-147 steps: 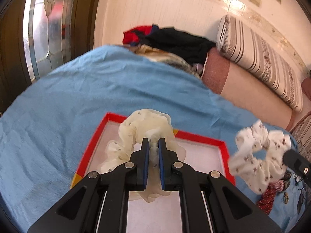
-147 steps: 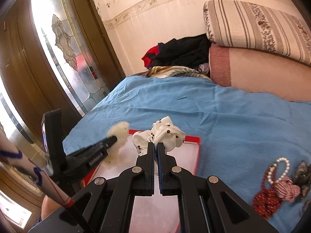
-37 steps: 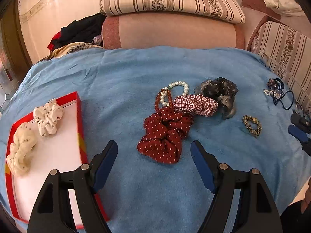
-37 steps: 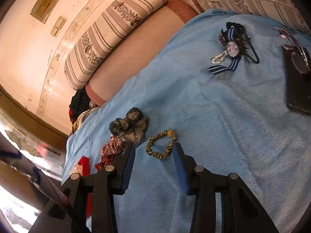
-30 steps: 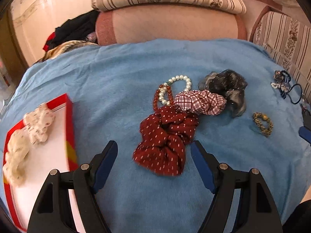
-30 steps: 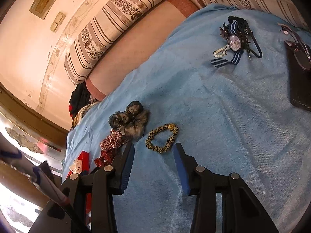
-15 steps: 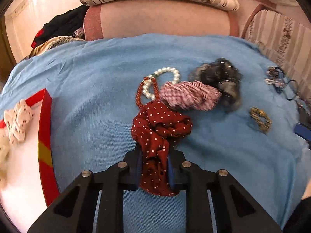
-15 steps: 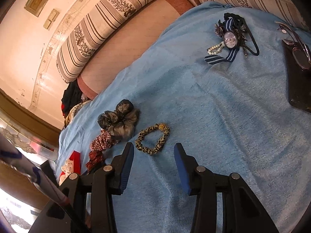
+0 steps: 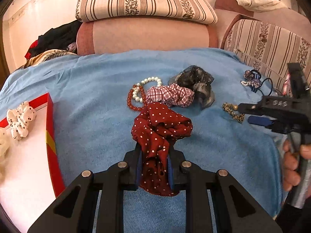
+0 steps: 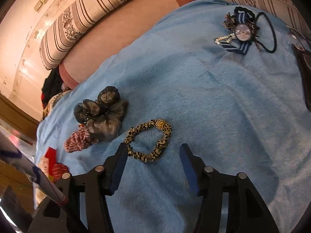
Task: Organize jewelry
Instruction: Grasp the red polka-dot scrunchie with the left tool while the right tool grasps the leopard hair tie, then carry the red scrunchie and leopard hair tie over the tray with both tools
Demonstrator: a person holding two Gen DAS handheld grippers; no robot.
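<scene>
Blue plush blanket covers the work surface; a striped cushion lies on a pink bolster along its far edge.

Landmark: the red polka-dot scrunchie. The left gripper pinches its near end between the 2 blue pads, and the rest of the fabric bunches up beyond the fingertips. Whether the scrunchie clears the blanket cannot be told.

Just beyond the landmark lies a red plaid scrunchie, touching a grey sheer scrunchie on its right. Beyond-left of the landmark, a pearl bracelet overlaps a red bead bracelet.

Well to the left of the landmark, a red-rimmed tray holds a white spotted scrunchie. Bare blanket lies between the tray rim and the landmark.

To the right of the landmark, a leopard-print hair tie lies flat. The right gripper stands over it with its fingers spread, the left finger at the tie's edge and the right finger clear of it. Open blanket extends beyond the tie to a blue ribbon hair ornament near the far-right blanket edge.
</scene>
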